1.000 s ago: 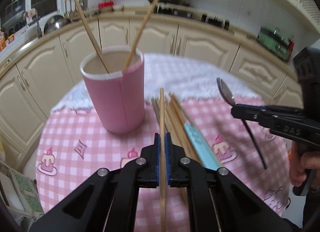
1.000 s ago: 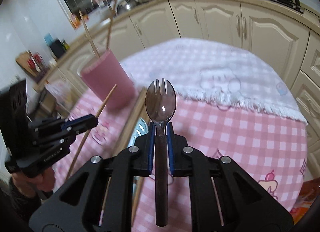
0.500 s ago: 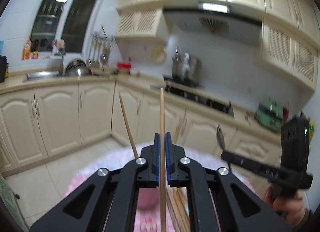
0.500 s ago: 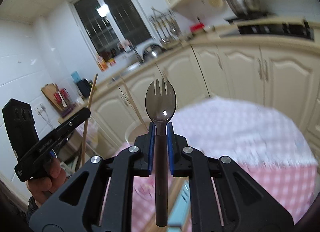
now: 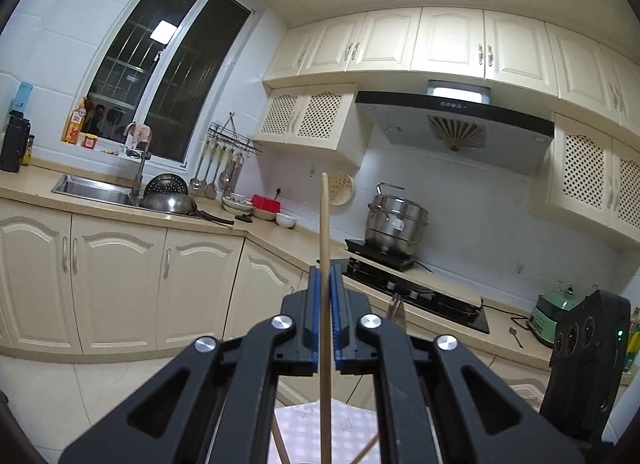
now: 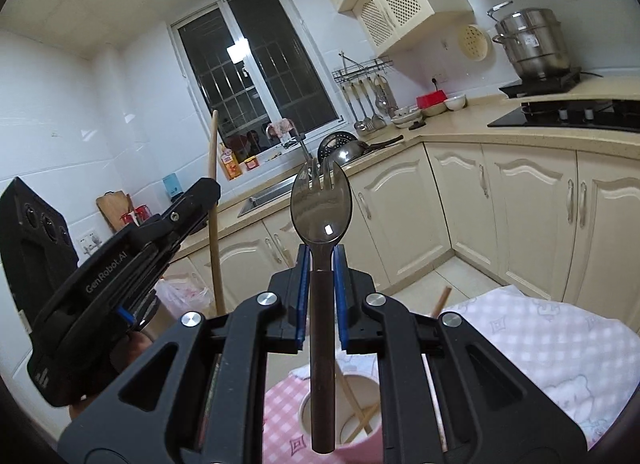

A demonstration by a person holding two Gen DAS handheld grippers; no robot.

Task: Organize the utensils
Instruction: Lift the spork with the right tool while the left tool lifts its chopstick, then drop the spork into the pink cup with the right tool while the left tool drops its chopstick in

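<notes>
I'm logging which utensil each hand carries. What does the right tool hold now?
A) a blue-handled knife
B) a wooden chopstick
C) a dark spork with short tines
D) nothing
C: in the right wrist view the right tool is shut on the dark spork, whose short tines point up; the chopstick is in the left tool.

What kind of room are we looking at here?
Almost certainly a home kitchen: a sink under the window, a steel pot on a gas stove beneath an extractor hood, and cream cabinets along the walls.
</notes>
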